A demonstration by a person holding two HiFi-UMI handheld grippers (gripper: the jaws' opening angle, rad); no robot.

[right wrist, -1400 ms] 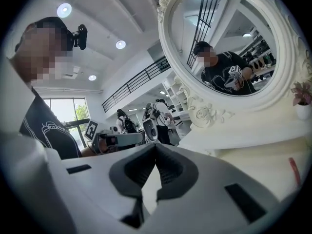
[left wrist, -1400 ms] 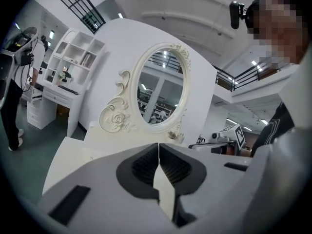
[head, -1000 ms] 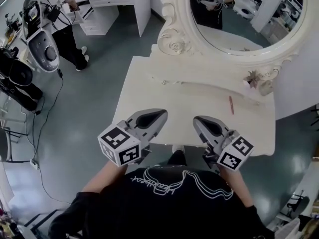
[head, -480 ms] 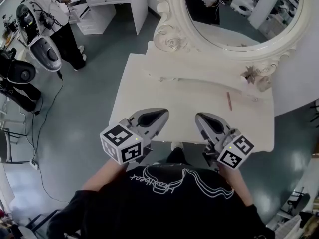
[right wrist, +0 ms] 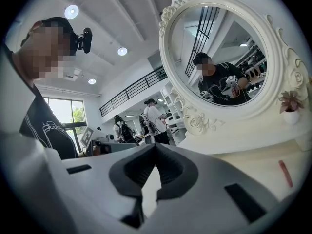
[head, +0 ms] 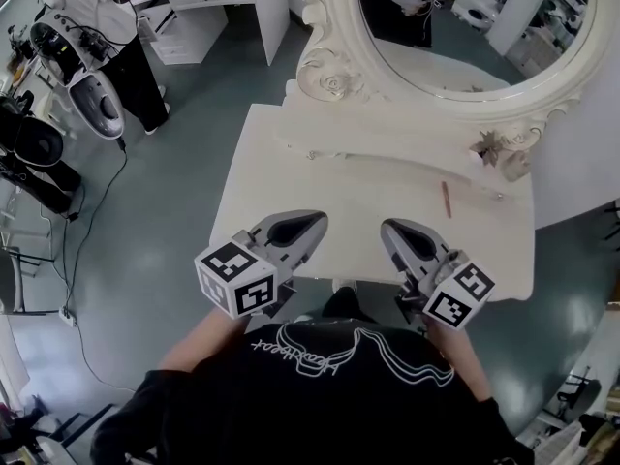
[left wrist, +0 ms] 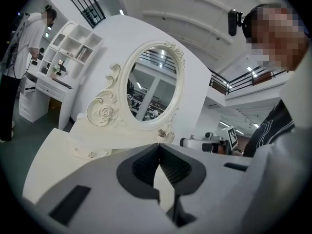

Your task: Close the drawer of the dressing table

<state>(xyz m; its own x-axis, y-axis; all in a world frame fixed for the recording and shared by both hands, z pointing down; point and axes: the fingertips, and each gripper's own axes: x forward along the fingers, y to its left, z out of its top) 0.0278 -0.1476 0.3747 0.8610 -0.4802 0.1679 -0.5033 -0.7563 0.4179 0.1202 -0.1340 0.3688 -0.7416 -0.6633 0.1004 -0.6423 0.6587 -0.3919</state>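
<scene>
Hovering side by side at the near edge of the white carved dressing table (head: 291, 177), grey left gripper (head: 312, 223) and right gripper (head: 389, 231) are both clenched, empty.

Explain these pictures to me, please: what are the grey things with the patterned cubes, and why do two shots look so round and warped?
There is no robot here: a person holds a pair of tongs in each hand. The top-down picture comes from a camera on the person's head. It shows the left tongs and the right tongs held at the near edge of a white dressing table. The patterned cubes are parts of the tongs. The two round pictures come from wide-angle cameras that ride on each pair and look along its jaws. Both pairs are shut and hold nothing. On the table are a thin reddish stick and a small potted plant, below an oval mirror.
</scene>
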